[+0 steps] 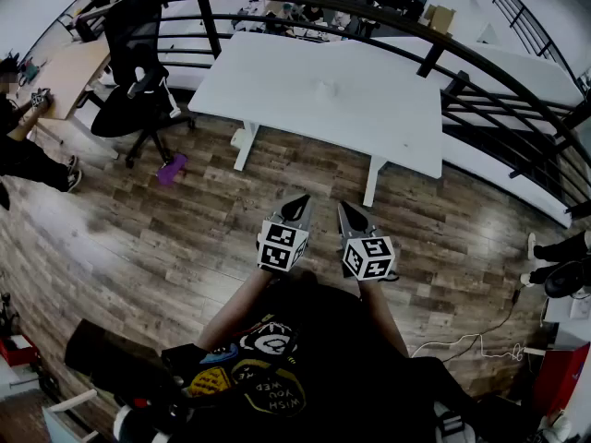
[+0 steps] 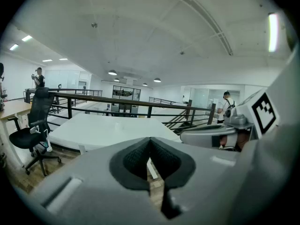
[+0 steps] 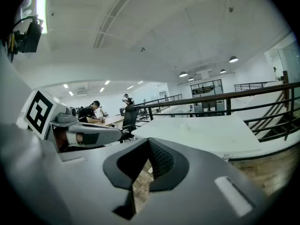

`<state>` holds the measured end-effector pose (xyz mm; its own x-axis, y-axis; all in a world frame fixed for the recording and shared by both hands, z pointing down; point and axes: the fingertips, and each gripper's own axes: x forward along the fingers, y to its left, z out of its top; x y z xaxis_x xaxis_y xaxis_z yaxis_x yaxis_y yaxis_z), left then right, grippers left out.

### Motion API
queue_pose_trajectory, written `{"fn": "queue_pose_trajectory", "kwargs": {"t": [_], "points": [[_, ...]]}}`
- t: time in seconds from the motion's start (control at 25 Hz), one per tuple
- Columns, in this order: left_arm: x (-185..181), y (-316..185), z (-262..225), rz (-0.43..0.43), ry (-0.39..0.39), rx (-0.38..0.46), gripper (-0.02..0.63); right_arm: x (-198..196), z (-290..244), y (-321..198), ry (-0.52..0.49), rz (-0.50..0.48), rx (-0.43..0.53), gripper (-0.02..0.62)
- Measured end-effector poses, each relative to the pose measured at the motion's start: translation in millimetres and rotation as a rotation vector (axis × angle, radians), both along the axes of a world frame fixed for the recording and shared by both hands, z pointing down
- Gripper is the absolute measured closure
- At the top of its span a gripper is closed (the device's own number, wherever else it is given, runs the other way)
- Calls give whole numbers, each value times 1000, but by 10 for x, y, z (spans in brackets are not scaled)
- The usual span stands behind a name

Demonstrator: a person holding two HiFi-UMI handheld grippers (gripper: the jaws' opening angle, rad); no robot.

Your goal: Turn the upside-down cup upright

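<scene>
A small white cup [image 1: 325, 89] stands out faintly on the white table [image 1: 277, 81], far ahead of me; I cannot tell which way up it is. My left gripper [image 1: 297, 208] and right gripper [image 1: 350, 213] hang side by side over the wooden floor, short of the table's near edge. Both are shut with nothing between the jaws. In the left gripper view the shut gripper [image 2: 150, 142] points at the table [image 2: 103, 130]. The right gripper view shows its shut gripper [image 3: 149, 143] aimed at the same table [image 3: 211, 132], with the cup [image 3: 183, 125] as a tiny bump.
A black office chair [image 1: 129, 90] stands left of the table, with a purple object [image 1: 172, 168] on the floor beside it. A curved black railing [image 1: 369, 12] runs behind the table. A person [image 1: 23, 150] sits at a wooden desk [image 1: 65, 72] at far left.
</scene>
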<state>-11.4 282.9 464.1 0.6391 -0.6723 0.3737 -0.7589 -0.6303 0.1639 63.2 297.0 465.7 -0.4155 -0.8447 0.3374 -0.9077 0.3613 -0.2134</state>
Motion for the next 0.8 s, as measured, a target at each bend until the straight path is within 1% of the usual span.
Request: {"fn": "queue_pose_trajectory", "kwargs": {"t": [0.2,0.56,0.72,0.8], "points": [[-72,44,51,7,0,-9,601,-97,52,47,-1,-5,-6,594],[-178,42,89,-6,1,-22,601,-161,137,44,12,-7,-38,594],[-324,-36,80,-14,3,-24,601,-302,138,-27,10,-18,-32,594],[-418,-80,84,-21,7,-24,601,-413,139,-69,-13,-43,-23,594]]}}
